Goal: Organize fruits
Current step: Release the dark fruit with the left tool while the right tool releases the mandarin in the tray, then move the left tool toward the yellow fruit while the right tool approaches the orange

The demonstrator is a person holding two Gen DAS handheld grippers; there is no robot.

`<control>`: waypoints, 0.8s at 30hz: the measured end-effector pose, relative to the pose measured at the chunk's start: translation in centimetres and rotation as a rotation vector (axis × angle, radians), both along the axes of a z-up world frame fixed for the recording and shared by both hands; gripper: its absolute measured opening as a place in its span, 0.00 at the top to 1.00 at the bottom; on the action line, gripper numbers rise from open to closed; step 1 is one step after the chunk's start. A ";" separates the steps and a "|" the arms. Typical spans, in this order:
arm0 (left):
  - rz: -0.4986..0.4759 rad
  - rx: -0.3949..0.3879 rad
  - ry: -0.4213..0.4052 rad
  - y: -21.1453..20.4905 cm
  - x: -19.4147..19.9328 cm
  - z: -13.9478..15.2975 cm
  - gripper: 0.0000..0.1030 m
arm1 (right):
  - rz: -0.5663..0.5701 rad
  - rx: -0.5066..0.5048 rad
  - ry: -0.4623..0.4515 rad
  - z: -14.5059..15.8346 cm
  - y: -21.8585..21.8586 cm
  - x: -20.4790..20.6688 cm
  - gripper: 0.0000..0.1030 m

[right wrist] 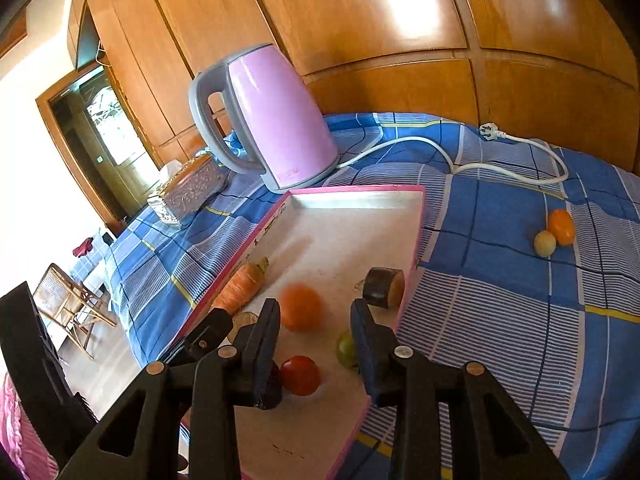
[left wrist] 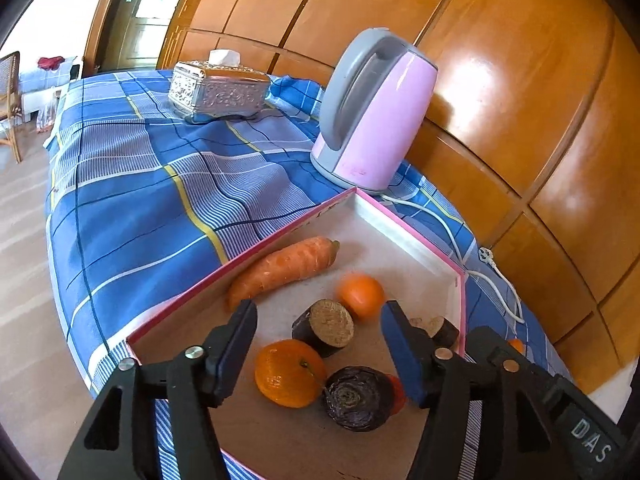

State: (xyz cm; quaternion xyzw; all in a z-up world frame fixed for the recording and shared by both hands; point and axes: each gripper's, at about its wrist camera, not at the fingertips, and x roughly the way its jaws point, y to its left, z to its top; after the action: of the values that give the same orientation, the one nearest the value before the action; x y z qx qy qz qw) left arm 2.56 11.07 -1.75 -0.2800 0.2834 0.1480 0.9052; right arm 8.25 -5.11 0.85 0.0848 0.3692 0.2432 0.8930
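Both grippers, left (left wrist: pixel 320 344) and right (right wrist: pixel 316 344), hover open and empty over the pink-rimmed tray (right wrist: pixel 412 240). Risk: the blurred orange (right wrist: pixel 301 306) may roll when nudged.

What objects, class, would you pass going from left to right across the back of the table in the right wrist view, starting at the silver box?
Silver tissue box → pink kettle → white plug on the kettle's cord → pale round fruit → orange fruit touching it.

Glossy wood panels (left wrist: pixel 500 80), plastic kettle (left wrist: pixel 376 112) (pink), checked cloth (left wrist: pixel 140 184)
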 end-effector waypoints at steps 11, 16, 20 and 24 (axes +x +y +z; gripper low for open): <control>-0.007 0.029 0.001 -0.6 0.1 0.0 0.27 | -0.073 -0.016 0.036 -1.8 -2.8 -1.1 0.62; -0.044 0.101 -0.008 -2.0 0.2 0.4 0.25 | -0.105 -0.051 0.026 -2.0 -4.3 -1.7 0.59; -0.083 0.143 -0.018 -3.0 0.2 0.6 0.25 | -0.136 -0.086 0.013 -2.1 -5.8 -2.1 0.59; -0.134 0.173 -0.019 -4.0 0.4 0.7 0.25 | -0.160 -0.131 0.003 -2.4 -7.0 -2.5 0.59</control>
State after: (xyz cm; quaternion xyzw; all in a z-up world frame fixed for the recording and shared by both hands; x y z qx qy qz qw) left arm 3.00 7.07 -1.03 -0.1829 0.2789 0.1085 0.9365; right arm 5.80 -12.12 -1.51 0.0559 0.3776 0.1462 0.9126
